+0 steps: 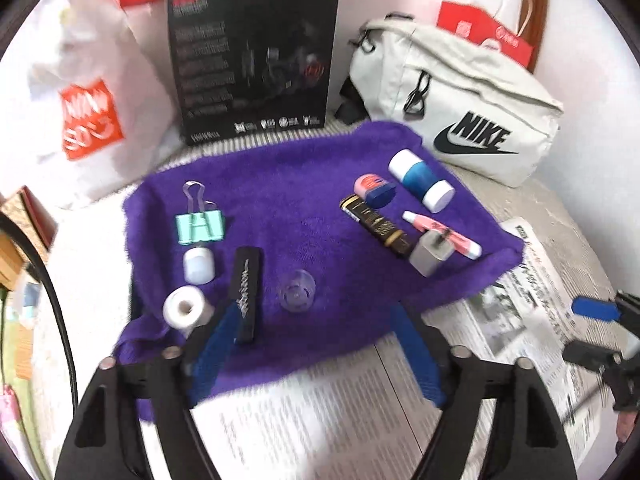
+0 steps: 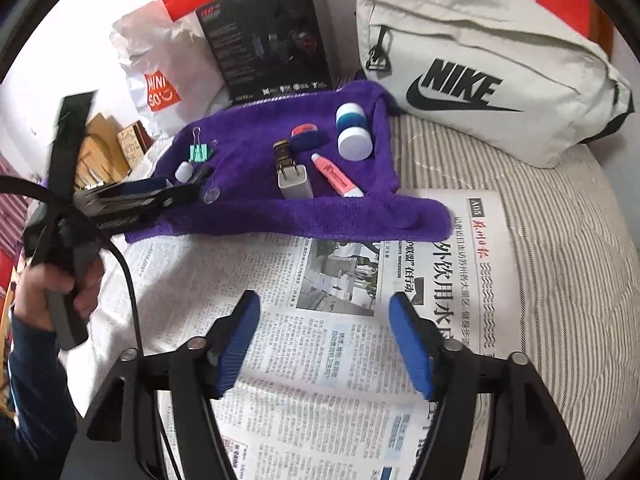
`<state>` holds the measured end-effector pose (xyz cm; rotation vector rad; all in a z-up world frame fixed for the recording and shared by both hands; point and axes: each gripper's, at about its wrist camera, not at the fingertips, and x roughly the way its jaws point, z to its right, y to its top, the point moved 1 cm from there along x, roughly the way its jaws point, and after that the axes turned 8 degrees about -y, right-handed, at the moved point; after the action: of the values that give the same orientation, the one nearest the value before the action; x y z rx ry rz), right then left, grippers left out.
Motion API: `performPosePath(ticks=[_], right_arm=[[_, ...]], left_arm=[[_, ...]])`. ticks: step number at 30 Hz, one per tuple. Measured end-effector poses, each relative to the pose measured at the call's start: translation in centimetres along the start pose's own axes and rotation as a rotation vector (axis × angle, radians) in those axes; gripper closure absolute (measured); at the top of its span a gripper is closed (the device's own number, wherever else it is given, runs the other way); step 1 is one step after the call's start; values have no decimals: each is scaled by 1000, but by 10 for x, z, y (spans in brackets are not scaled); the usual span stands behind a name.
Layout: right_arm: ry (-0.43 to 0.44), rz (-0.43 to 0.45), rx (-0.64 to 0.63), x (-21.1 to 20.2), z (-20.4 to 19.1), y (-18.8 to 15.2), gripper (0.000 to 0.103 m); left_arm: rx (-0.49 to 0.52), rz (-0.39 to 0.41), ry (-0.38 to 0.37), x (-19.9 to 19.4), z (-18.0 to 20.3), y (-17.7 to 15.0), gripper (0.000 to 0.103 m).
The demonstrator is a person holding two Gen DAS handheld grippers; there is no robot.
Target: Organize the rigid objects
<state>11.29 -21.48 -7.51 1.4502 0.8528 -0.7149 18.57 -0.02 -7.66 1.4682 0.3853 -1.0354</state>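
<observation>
A purple towel (image 1: 304, 200) (image 2: 280, 132) holds small rigid objects. On its left lie a green binder clip (image 1: 200, 226), a small white cap (image 1: 199, 266), a white tape roll (image 1: 185, 309), a black bar (image 1: 248, 292) and a clear round lid (image 1: 297, 291). On its right lie a blue-and-white container (image 1: 422, 180), a pink-and-blue piece (image 1: 376, 190), a black-and-gold tube (image 1: 376, 226), a white charger (image 1: 430, 254) and a pink tube (image 1: 440, 234). My left gripper (image 1: 316, 320) is open and empty over the towel's near edge. My right gripper (image 2: 326, 308) is open and empty over the newspaper (image 2: 320, 320).
A white Nike bag (image 1: 460, 104) (image 2: 492, 68) lies at the back right. A black box (image 1: 252, 64) stands behind the towel, a white Miniso bag (image 1: 80, 112) to its left. Red bags line the wall. Striped bedding (image 2: 560, 260) lies right of the newspaper.
</observation>
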Motion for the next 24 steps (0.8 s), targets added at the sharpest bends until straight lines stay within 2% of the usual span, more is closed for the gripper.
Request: performPosePath(ticks=[4,7,10,15,19,22,24], right_arm=[[2,18,14,-13,-3,-5,33],[-24,24,27,-19,-5,-10,24],[-60,47,36,-29,-8,-16,21],[-76,67,64,-46,-8,-25,19],[-110,86,57,-61,-14,-28,12],[-138,91,57,-72,-17,-31,1],[-151,107,56,-78,-18,-33,0]], left_arm=[[-36,14,34,-29,5,-15,15],[-70,23,51,-48,10,-27,14],[-103,36,72,-64,16,-38,14],[-153,49,57,-88,25,-54,14],[-166,73,48,-103,34,-64,13],[-179,87,45,-111,40,-71,13],[-176,99,47,-118,46,-75,13]])
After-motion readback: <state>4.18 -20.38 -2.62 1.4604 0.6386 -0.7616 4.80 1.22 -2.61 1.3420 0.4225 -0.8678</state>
